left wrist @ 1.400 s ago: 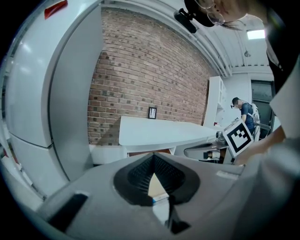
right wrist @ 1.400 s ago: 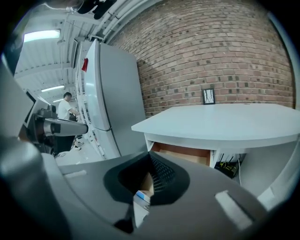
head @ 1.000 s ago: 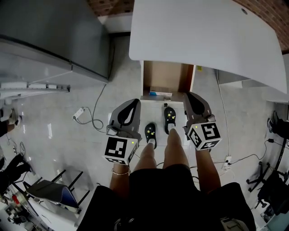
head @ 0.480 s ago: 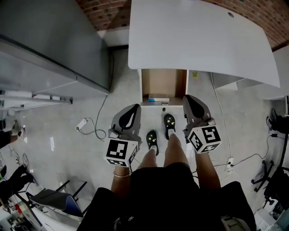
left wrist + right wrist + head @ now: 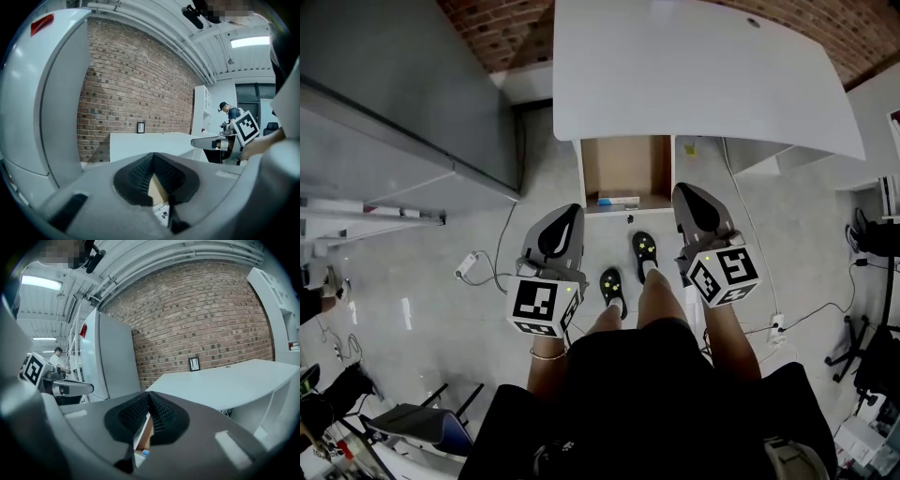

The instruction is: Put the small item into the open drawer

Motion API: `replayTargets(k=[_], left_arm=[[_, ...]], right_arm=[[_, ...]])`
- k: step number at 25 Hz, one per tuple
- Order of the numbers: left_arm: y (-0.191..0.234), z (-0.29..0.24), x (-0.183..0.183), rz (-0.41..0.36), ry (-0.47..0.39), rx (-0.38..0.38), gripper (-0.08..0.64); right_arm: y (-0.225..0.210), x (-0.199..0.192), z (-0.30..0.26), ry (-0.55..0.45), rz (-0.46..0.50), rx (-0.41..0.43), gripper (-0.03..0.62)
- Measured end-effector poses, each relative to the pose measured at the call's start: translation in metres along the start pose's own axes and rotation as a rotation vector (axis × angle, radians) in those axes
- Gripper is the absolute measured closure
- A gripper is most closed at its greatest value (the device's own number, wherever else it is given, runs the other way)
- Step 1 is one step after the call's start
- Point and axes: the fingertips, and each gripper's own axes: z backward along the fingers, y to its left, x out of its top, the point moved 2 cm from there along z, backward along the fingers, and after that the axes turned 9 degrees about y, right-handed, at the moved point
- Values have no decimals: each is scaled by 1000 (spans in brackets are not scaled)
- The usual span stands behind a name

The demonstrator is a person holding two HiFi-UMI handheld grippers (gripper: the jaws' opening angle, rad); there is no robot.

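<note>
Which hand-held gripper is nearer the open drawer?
Right, by the head view: right hand-held gripper beside the open drawer's front right corner; left hand-held gripper farther back, off its left corner.

The open drawer (image 5: 626, 167), brown inside, holds what seems a small blue-white box (image 5: 619, 201) at its front.

Two grippers (image 5: 570, 212) (image 5: 682, 190), one open drawer (image 5: 624, 169), one desk (image 5: 694, 75), two shoes (image 5: 611, 281) (image 5: 645, 251), perhaps one small box (image 5: 619, 201).

No words, numbers, brand names or labels can be read anywhere in the scene.
</note>
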Motion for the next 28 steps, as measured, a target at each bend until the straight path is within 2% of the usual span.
replayTargets(k=[21,28], left_arm=[[-30,21,39,-47,-82,-58,563],[-33,29,40,-60,-85,-69,563]], right_arm=[[21,29,42,-25,64,15,579],[29,33,48,-41,71,17,580]])
